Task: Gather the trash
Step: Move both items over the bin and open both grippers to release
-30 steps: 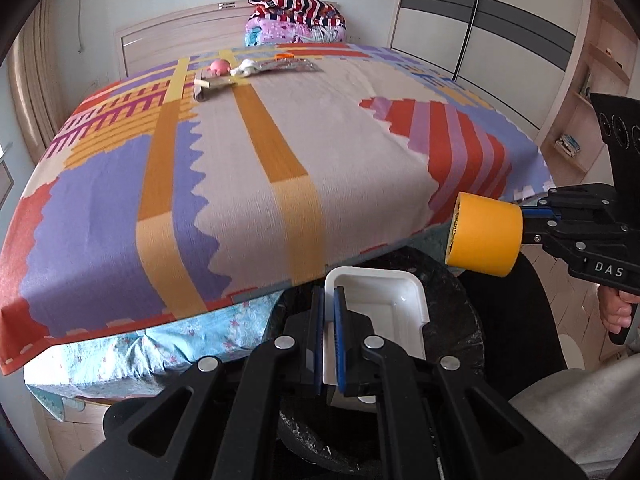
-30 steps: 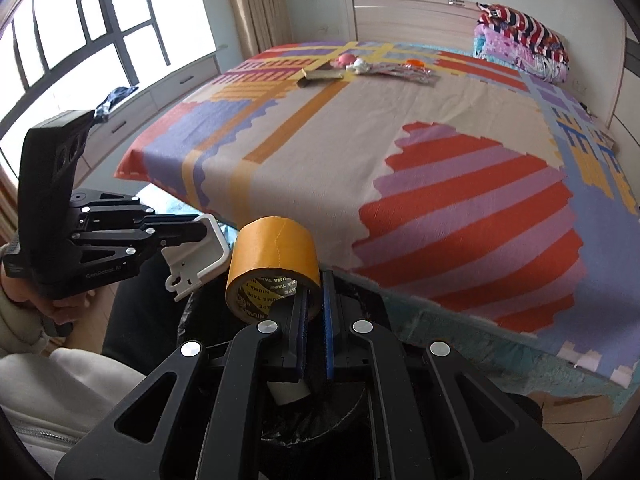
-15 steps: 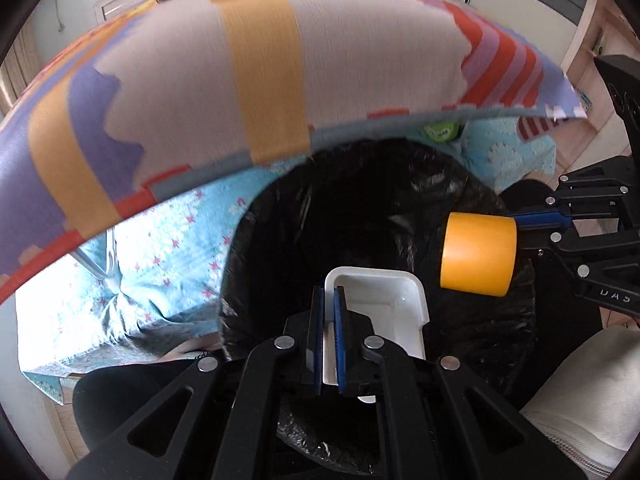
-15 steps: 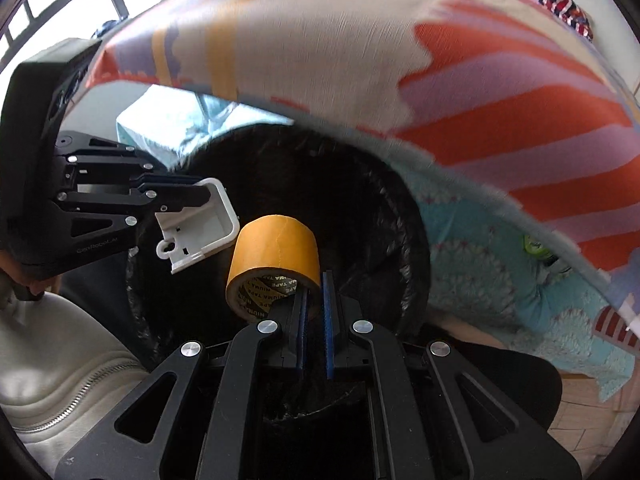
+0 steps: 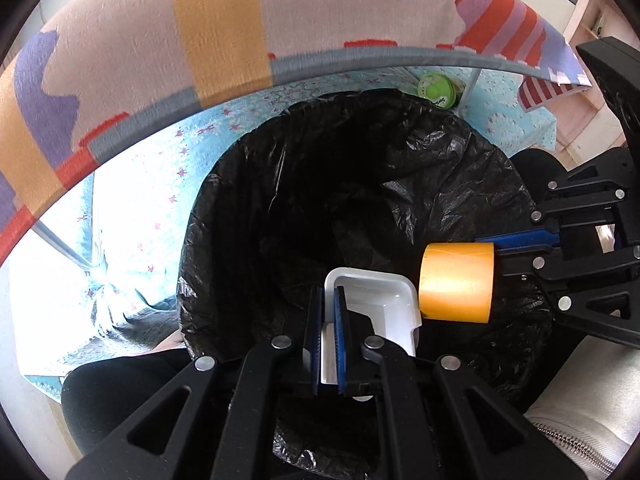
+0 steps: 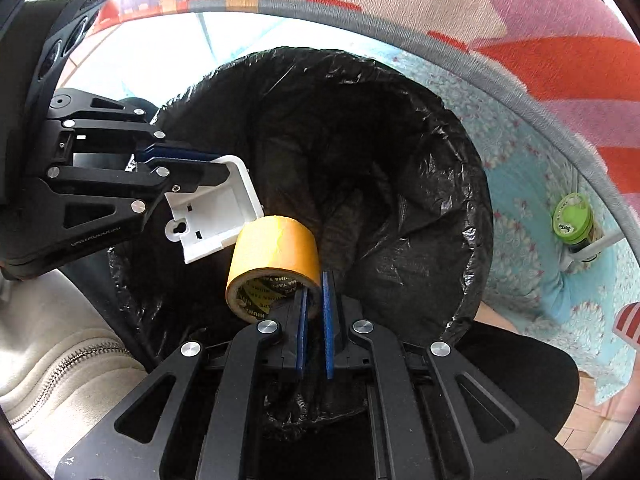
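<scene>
As seen from the left wrist camera, the left gripper [image 5: 329, 312] points steeply down over the mouth of a bin lined with a black bag [image 5: 460, 160]. Its jaws stand narrow, pinching one wall of a white plastic tray [image 5: 384, 304], which hangs above the bag's dark opening. At the right edge, the right gripper [image 5: 516, 246] reaches in sideways, clamped on a roll of yellow tape [image 5: 456, 282]; the roll sits just beside the tray's corner, also over the bag. Above the bin curves the hanging edge of a patterned bedspread [image 5: 216, 20], with a light blue sheet [image 5: 132, 216] beneath it and a small green-lidded container [image 5: 436, 89] behind the bin.

From the right wrist camera, the right gripper [image 6: 315, 286] shows narrow jaws nipping the wall of the tape roll [image 6: 276, 248], one blue pad inside the core and one outside. The left gripper [image 6: 200, 162] enters from the left, holding the white tray [image 6: 216, 212], whose lower corner lies next to the roll. Both items hang over the bag [image 6: 420, 208]. A pale zipped sleeve [image 6: 52, 344] appears at lower left, and the green-lidded container [image 6: 572, 218] at right.
</scene>
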`<state>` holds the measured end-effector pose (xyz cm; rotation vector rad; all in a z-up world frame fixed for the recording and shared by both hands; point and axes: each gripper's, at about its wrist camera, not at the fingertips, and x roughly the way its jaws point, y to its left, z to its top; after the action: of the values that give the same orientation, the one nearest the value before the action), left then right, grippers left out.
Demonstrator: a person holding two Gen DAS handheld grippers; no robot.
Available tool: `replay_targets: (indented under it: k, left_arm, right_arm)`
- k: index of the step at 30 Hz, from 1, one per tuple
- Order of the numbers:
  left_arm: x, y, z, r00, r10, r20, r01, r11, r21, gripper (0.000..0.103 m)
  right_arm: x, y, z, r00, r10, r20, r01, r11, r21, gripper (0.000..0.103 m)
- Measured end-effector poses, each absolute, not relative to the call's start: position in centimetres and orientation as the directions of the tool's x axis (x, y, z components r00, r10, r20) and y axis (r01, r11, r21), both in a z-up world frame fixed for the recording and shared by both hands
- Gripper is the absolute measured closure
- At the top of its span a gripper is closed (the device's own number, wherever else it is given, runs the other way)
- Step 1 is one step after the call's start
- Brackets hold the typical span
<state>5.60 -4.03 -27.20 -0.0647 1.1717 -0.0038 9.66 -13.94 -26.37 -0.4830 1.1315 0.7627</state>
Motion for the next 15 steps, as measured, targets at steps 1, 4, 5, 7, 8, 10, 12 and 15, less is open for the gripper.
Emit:
replay_targets:
  k: [1, 4, 5, 7, 8, 10, 12, 15]
  left_arm:
    - [5.7, -4.1, -27.2, 0.388, -0.037, -0.921, -0.030, 0.998, -0.053, 0.098]
    - [5.7, -4.0, -27.0, 0.397, -0.060, -0.916, -0.026, 0.997, -0.077, 0.097]
    - [5.7, -4.0, -26.9, 0.400, -0.067, -0.914, -0.026, 0.996, -0.085, 0.097]
    - [5.7, -3.9, -26.7, 0.399, -0.071, -0.914, -0.030, 0.995, -0.091, 0.096]
    - [5.7, -4.0, -26.6, 0.401, -0.074, -0.913, -0.028, 0.995, -0.093, 0.095]
    - [5.7, -4.1, -26.4, 0.407, -0.080, -0.910, -0.022, 0.995, -0.097, 0.094]
    - [5.7, -4.2, -26.2, 0.410, -0.078, -0.909, -0.019, 0.995, -0.094, 0.094]
    - [5.6, -4.2, -25.9, 0.415, -0.075, -0.907, -0.023, 0.995, -0.093, 0.094]
  right_arm:
    - [9.7, -14.1, -26.3, 0.220, 0.296, -0.930, -0.753, 0.657, 0.031, 0.095]
    - [9.6, -14.2, -26.1, 0.217, 0.303, -0.928, -0.756, 0.654, 0.037, 0.088]
    - [9.6, -14.1, -26.0, 0.218, 0.306, -0.927, -0.756, 0.654, 0.038, 0.083]
    - [9.6, -14.3, -25.8, 0.224, 0.312, -0.923, -0.755, 0.654, 0.038, 0.079]
    - [9.6, -14.3, -25.7, 0.225, 0.315, -0.922, -0.755, 0.655, 0.040, 0.079]
    - [9.5, -14.2, -25.5, 0.227, 0.316, -0.921, -0.753, 0.657, 0.039, 0.078]
    - [9.3, -14.3, -25.3, 0.231, 0.319, -0.919, -0.753, 0.657, 0.038, 0.078]
    - [9.6, -14.6, -24.9, 0.244, 0.330, -0.912, -0.751, 0.660, 0.038, 0.078]
